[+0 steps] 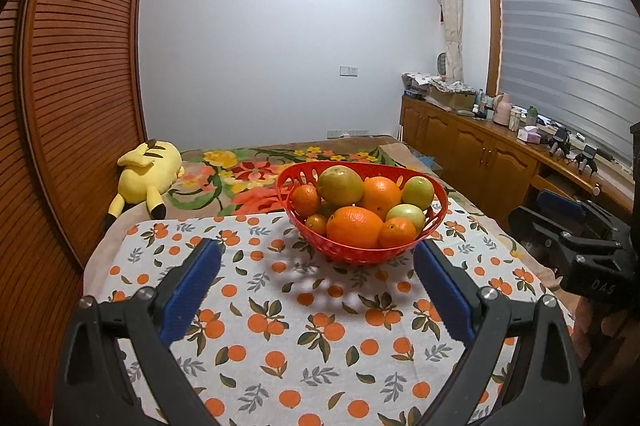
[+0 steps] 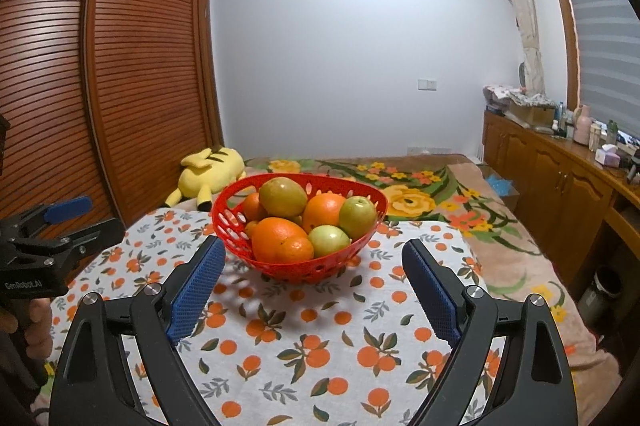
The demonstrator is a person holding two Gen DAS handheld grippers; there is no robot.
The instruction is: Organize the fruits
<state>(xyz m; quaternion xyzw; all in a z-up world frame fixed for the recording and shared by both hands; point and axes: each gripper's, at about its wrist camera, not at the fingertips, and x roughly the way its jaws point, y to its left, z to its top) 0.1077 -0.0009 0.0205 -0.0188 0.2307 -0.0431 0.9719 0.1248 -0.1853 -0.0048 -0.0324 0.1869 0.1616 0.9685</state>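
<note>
Fruit (image 1: 354, 226) is sitting piled in the red basket (image 1: 434, 222) on the orange-print cloth (image 1: 288, 326) — I am holding my left gripper (image 1: 318, 290) and right gripper (image 2: 314, 292) just short of the basket, both spread wide and gripping nothing — so any reach should be coming in level, above its rim.

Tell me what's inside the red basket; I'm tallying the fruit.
The red basket holds oranges and green fruits piled together. Any fruit beneath the pile is hidden.
</note>
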